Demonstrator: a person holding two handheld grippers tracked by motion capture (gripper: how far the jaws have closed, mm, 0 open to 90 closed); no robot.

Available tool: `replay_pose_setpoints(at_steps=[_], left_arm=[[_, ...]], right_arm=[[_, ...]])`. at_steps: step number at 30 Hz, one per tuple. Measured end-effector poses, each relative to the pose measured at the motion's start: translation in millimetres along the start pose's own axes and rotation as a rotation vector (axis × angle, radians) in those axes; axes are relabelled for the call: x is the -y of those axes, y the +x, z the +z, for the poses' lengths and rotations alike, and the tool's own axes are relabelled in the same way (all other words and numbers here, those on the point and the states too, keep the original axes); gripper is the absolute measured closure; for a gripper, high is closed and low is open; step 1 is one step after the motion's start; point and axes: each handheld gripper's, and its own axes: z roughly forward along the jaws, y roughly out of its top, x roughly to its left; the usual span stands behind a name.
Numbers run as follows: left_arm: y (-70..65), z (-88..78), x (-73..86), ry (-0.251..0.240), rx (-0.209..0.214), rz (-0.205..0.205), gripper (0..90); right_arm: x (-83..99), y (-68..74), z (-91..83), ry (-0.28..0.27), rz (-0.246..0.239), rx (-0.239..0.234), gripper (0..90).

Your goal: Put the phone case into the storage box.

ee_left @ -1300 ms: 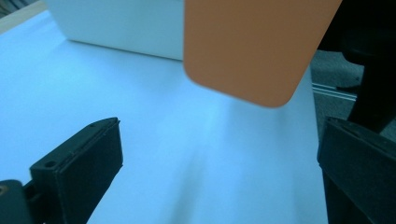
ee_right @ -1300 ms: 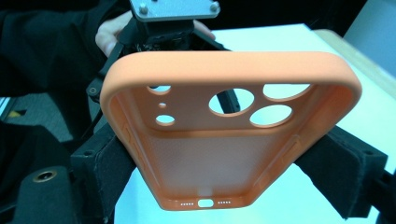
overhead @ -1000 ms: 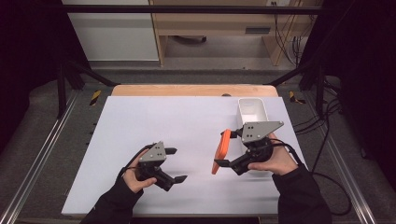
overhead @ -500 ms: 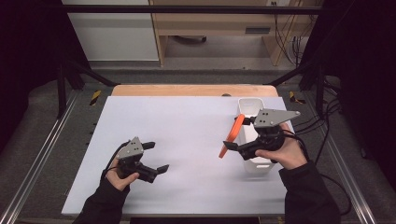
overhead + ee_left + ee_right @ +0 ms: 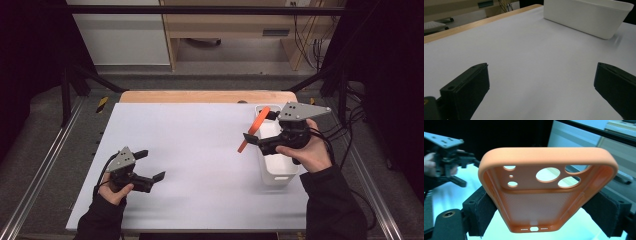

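- Right now my right gripper holds an orange phone case in the air, just beside the left wall of the white bin.
- Its two black jaws press on the case's long sides near the bottom end; in the right gripper view the camera cut-outs of the case point away from me.
- From above, the case stands tilted, its upper end leaning over the bin's near-left rim, its lower end out over the white table.
- My left gripper hovers low over the table, well apart from the bin, toward the front left.
- Its jaws are spread wide with nothing between them, only bare table in the left gripper view.
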Motion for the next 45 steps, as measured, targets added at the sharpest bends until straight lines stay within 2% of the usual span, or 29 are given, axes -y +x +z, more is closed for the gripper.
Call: replay_pose_setpoints(at_steps=[8,13,18,30,37,45], left_arm=[[6.9,-9.5,9.1,-0.004,-0.031,-0.021,0.0],[10.4,-11.7,14.8,-0.001,-0.046,-0.032,0.0],[11.3,-12.0,16.7,-0.001,-0.047,-0.037,0.0],[15.2,-9.6,19.2,0.003,-0.046,-0.037,0.0],[16.0,-8.1,19.8,0.007,-0.042,-0.032,0.0],[16.0,-6.2,20.2,0.014,-0.042,-0.025,0.0]], right_arm=[[-5.4,-8.1,5.1,0.013,0.024,0.050,15.7],[-8.9,-12.8,9.3,-0.004,0.044,0.093,15.7],[-10.5,-21.5,12.8,0.011,0.063,0.140,15.7],[-13.1,-50.1,16.8,0.049,0.150,0.290,15.7],[-12.1,-64.3,19.4,0.079,0.196,0.352,15.7],[-10.5,-74.5,26.4,0.088,0.211,0.408,15.7]])
